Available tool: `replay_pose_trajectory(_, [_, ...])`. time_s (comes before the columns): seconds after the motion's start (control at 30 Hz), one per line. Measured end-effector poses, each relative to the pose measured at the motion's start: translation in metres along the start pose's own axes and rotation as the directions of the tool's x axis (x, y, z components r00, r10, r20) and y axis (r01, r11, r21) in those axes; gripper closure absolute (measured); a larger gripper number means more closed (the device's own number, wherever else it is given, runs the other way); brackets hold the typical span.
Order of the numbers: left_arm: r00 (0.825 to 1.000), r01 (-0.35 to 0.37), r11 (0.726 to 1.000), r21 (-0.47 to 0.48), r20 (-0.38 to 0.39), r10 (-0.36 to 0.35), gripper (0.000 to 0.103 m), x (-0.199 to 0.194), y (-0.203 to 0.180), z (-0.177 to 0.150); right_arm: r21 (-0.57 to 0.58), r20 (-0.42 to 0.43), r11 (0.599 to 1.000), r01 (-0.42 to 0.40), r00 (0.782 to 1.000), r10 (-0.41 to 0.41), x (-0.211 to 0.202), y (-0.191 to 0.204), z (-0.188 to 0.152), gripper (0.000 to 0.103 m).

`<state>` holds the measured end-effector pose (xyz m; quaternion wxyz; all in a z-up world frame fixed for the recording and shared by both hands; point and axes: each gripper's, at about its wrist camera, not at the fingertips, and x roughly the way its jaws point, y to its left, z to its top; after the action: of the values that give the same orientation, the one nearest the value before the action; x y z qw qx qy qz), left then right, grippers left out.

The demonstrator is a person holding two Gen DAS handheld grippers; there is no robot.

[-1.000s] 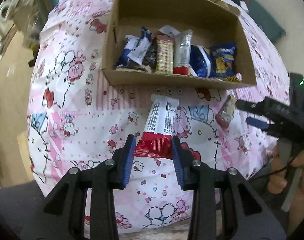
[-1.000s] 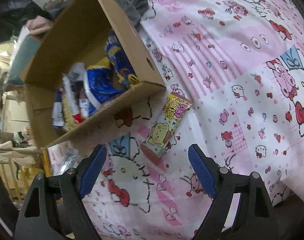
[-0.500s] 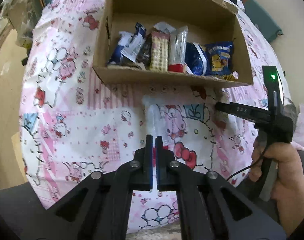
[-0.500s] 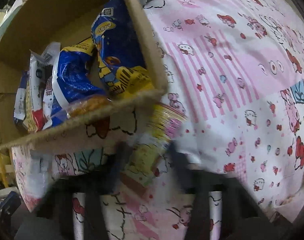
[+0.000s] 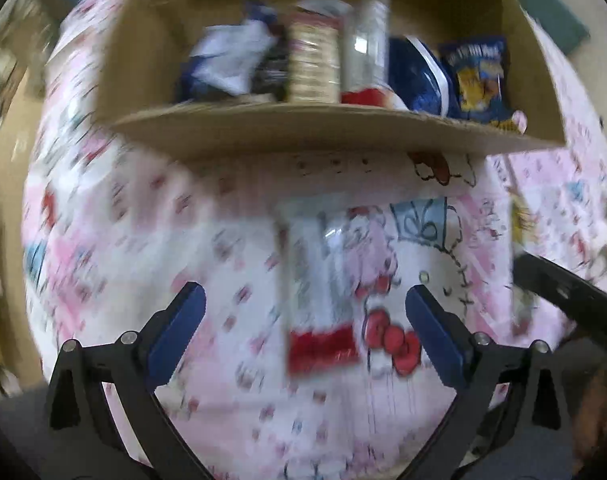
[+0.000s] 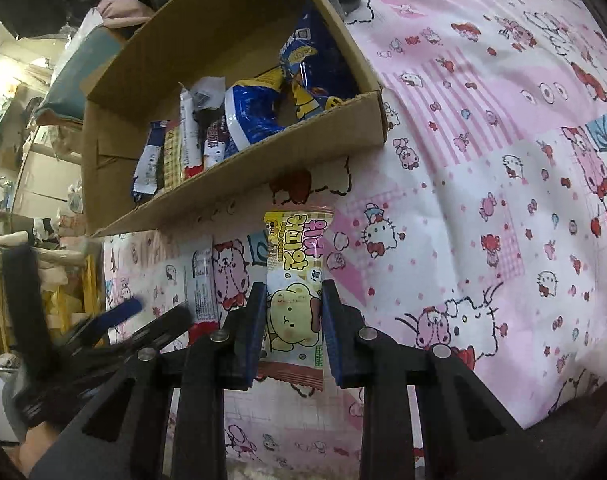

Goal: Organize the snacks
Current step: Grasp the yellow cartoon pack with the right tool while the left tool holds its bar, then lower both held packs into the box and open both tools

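A cardboard box (image 5: 335, 132) (image 6: 231, 184) holds several snack packets on the pink cartoon-print cloth. A white snack bar with a red end (image 5: 323, 292) lies on the cloth in front of the box, blurred, between the wide-open jaws of my left gripper (image 5: 303, 320). It also shows in the right wrist view (image 6: 204, 292). My right gripper (image 6: 291, 328) is shut on a yellow snack packet with a bear picture (image 6: 295, 300), which lies on the cloth just in front of the box.
The cloth (image 6: 503, 200) spreads wide to the right of the box. The cloth's front edge (image 6: 423, 452) drops off just below the grippers. Clutter and shelving (image 6: 35, 184) stand beyond the table at the left.
My left gripper was shut on the white and red bar and has opened wide, leaving the bar on the cloth. My right gripper moved in and closed on the yellow packet.
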<state>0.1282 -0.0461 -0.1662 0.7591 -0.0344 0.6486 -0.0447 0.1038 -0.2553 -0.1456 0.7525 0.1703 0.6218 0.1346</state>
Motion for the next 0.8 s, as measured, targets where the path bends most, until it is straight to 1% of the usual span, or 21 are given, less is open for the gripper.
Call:
replay_pose_trajectory(0.03, [1.000, -0.005, 0.999, 0.038, -0.006, 0.005, 0.062, 0.005, -0.005, 0.000, -0.006, 0.005, 1.000, 0.003, 1.000, -0.003, -0.002, 0.000, -0.002, 0.075])
replay_pose_trajectory(0.07, [0.998, -0.031, 0.997, 0.072, -0.050, 0.034, 0.077, 0.011, -0.008, -0.003, -0.014, 0.010, 1.000, 0.005, 1.000, -0.005, -0.005, 0.000, -0.002, 0.075])
replay_pose_trajectory(0.1, [0.996, -0.046, 0.996, 0.078, -0.070, 0.051, 0.078, 0.012, -0.008, -0.007, -0.019, 0.009, 1.000, 0.004, 1.000, -0.003, -0.007, 0.000, -0.003, 0.075])
replay_pose_trajectory(0.13, [0.995, -0.059, 0.997, 0.047, -0.073, 0.062, 0.078, 0.007, -0.001, -0.014, -0.019, 0.008, 1.000, -0.004, 1.000, 0.004, -0.009, -0.001, -0.004, 0.075])
replay_pose_trajectory(0.17, [0.995, -0.050, 0.999, -0.009, -0.083, 0.050, 0.078, -0.004, 0.009, -0.021, -0.018, 0.009, 1.000, -0.013, 1.000, 0.014, -0.012, 0.001, -0.005, 0.075])
replay_pose_trajectory(0.23, [0.995, 0.038, 0.996, -0.078, -0.086, -0.044, 0.078, -0.023, 0.020, -0.030, -0.012, 0.009, 0.999, -0.042, 0.999, 0.042, -0.016, 0.003, -0.008, 0.075])
replay_pose_trajectory(0.27, [0.995, 0.058, 0.994, -0.088, -0.070, -0.065, 0.078, -0.036, 0.023, -0.034, -0.010, 0.010, 0.998, -0.063, 0.998, 0.063, -0.020, 0.005, -0.011, 0.075])
replay_pose_trajectory(0.3, [0.997, 0.067, 0.995, -0.076, -0.020, -0.068, 0.078, -0.057, 0.024, -0.038, -0.018, 0.010, 0.996, -0.089, 0.996, 0.089, -0.025, 0.009, -0.014, 0.075])
replay_pose_trajectory(0.37, [0.997, 0.055, 0.997, -0.055, 0.053, -0.052, 0.078, -0.083, 0.025, -0.040, -0.049, 0.011, 0.991, -0.123, 0.992, 0.124, -0.035, 0.020, -0.019, 0.075])
replay_pose_trajectory(0.43, [0.990, 0.062, 0.996, -0.059, 0.130, -0.054, 0.078, -0.111, 0.030, -0.040, -0.087, 0.017, 0.986, -0.139, 0.990, 0.141, -0.044, 0.031, -0.019, 0.075])
replay_pose_trajectory(0.5, [0.982, 0.068, 0.995, -0.077, 0.183, -0.053, 0.078, -0.129, 0.039, -0.033, -0.129, 0.041, 0.978, -0.162, 0.985, 0.168, -0.057, 0.043, -0.015, 0.075])
replay_pose_trajectory(0.57, [0.971, 0.085, 0.991, -0.103, 0.233, -0.059, 0.078, -0.147, 0.050, -0.023, -0.171, 0.095, 0.961, -0.217, 0.967, 0.235, -0.074, 0.055, -0.009, 0.075])
replay_pose_trajectory(0.63, [0.962, 0.119, 0.983, -0.136, 0.261, -0.081, 0.078, -0.156, 0.061, -0.010, -0.212, 0.129, 0.948, -0.239, 0.955, 0.269, -0.088, 0.065, -0.002, 0.075])
replay_pose_trajectory(0.67, [0.957, 0.131, 0.980, -0.149, 0.276, -0.087, 0.078, -0.163, 0.064, -0.002, -0.230, 0.157, 0.940, -0.252, 0.944, 0.291, -0.097, 0.071, 0.004, 0.075])
replay_pose_trajectory(0.73, [0.948, 0.136, 0.979, -0.152, 0.307, -0.084, 0.078, -0.172, 0.066, 0.006, -0.240, 0.186, 0.935, -0.263, 0.932, 0.310, -0.107, 0.075, 0.014, 0.075])
replay_pose_trajectory(0.77, [0.943, 0.130, 0.981, -0.148, 0.323, -0.076, 0.078, -0.177, 0.065, 0.014, -0.239, 0.204, 0.934, -0.265, 0.927, 0.315, -0.112, 0.076, 0.025, 0.075])
replay_pose_trajectory(0.8, [0.941, 0.129, 0.981, -0.144, 0.331, -0.075, 0.078, -0.178, 0.064, 0.018, -0.239, 0.217, 0.935, -0.261, 0.925, 0.313, -0.115, 0.076, 0.032, 0.075])
